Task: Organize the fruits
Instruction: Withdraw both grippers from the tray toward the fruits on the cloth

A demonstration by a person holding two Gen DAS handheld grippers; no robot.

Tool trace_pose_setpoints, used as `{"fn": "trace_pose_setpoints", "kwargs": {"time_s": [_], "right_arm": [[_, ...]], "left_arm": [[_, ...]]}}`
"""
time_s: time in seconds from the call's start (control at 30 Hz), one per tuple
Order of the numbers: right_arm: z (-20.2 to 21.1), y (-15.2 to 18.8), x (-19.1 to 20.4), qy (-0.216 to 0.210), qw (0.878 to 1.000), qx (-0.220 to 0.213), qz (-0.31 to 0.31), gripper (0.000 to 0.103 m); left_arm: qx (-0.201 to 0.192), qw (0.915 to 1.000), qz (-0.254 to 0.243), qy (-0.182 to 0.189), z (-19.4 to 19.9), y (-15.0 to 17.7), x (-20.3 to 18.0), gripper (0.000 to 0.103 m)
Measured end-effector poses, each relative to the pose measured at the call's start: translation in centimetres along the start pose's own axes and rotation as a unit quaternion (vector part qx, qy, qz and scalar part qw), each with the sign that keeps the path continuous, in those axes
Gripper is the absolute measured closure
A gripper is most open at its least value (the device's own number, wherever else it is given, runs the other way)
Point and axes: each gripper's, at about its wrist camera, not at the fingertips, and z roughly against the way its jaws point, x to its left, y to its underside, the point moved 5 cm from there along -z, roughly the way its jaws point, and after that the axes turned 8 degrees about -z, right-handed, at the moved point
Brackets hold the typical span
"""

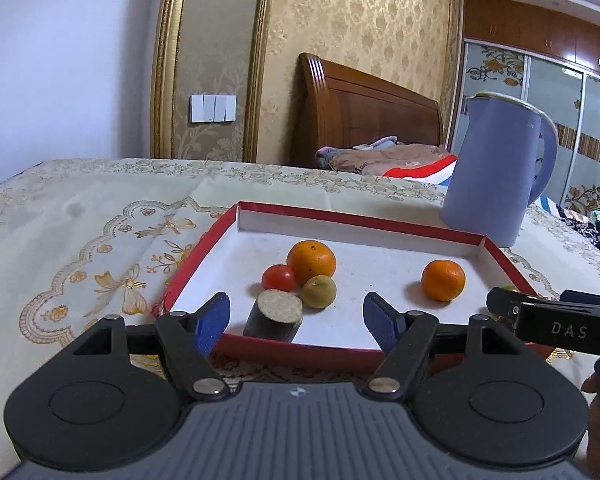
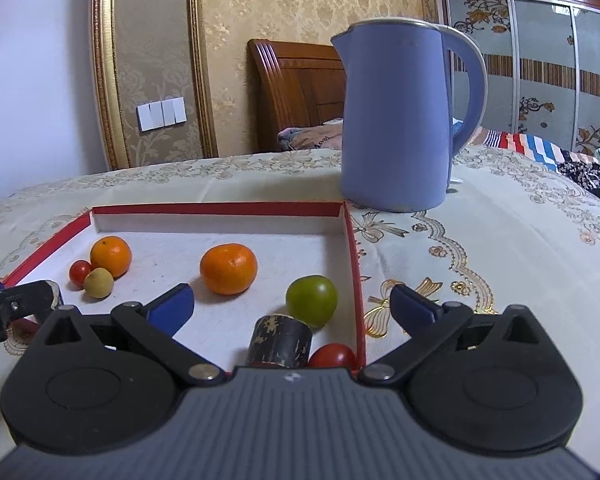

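Note:
A red-rimmed white tray holds the fruits. In the left wrist view, an orange, a red tomato, a yellow-green fruit and a dark cut cylinder cluster together; a second orange lies to the right. My left gripper is open around the cylinder at the near rim. In the right wrist view, my right gripper is open over a green fruit, a dark cylinder and a red tomato. The second orange lies beyond.
A blue kettle stands behind the tray's far right corner on the embroidered cream tablecloth. A wooden bed headboard and wardrobe stand beyond the table. The right gripper's body shows at the left wrist view's right edge.

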Motion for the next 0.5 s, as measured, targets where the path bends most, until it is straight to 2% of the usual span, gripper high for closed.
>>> {"fn": "trace_pose_setpoints", "kwargs": {"time_s": [0.33,0.5], "right_arm": [[1.4,0.6,-0.2,-0.016,1.0,0.008,-0.01,0.0],[1.8,1.0,-0.3,-0.023,0.999,0.022,-0.014,0.0]], "left_arm": [[-0.015,0.9993,-0.023,0.024,2.5,0.9,-0.6,0.029],[-0.01,0.9993,-0.015,0.032,2.7,1.0,-0.3,0.027]]}}
